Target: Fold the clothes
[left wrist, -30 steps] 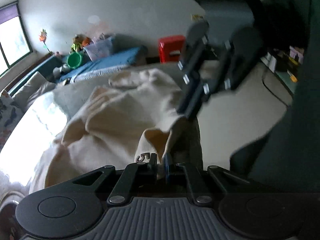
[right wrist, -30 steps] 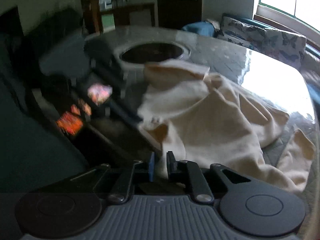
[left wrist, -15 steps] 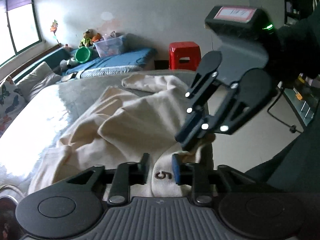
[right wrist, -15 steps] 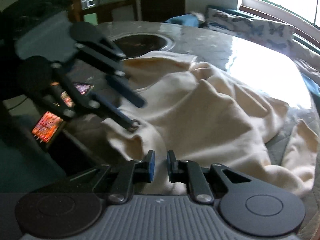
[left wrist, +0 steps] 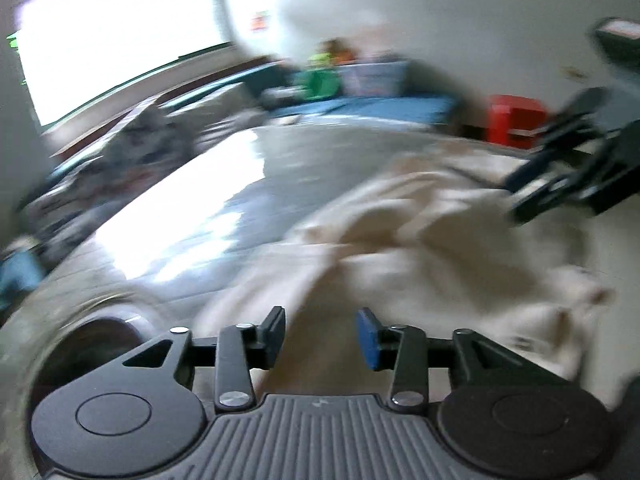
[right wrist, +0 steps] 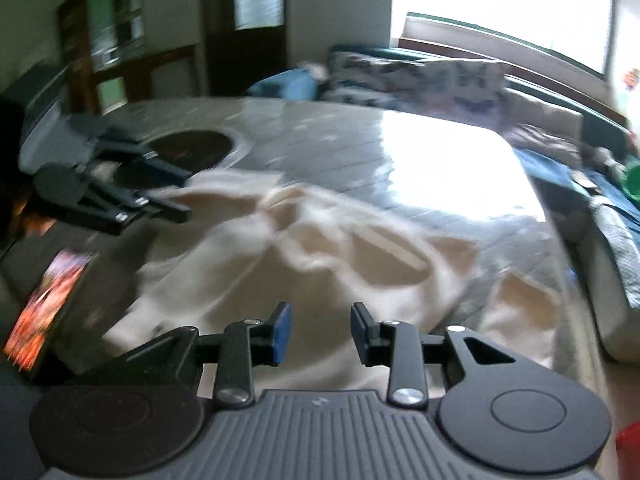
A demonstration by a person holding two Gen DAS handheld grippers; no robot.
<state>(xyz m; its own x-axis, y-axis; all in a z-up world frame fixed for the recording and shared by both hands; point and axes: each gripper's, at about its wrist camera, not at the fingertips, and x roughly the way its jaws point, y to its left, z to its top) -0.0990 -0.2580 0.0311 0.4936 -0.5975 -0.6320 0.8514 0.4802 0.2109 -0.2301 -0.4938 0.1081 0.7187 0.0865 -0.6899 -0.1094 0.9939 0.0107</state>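
Tongs left (left wrist: 322, 334) and right (right wrist: 318, 330) both gape wide, empty, above the rumpled cream garment (left wrist: 420, 248).

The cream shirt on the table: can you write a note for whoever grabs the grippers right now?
Left gripper: open, holding nothing, hovering over the near edge of the cream garment.
Right gripper: open, holding nothing, also above the garment.
The garment lies crumpled and bunched on the grey table, with ridges and one corner flopped out to the side. Both views are blurred by motion, so fine details are unclear.
Done: nothing neat shows; no tidy fold is visible.
Left: probably grip two edges, spread the cloth flat, then fold it.
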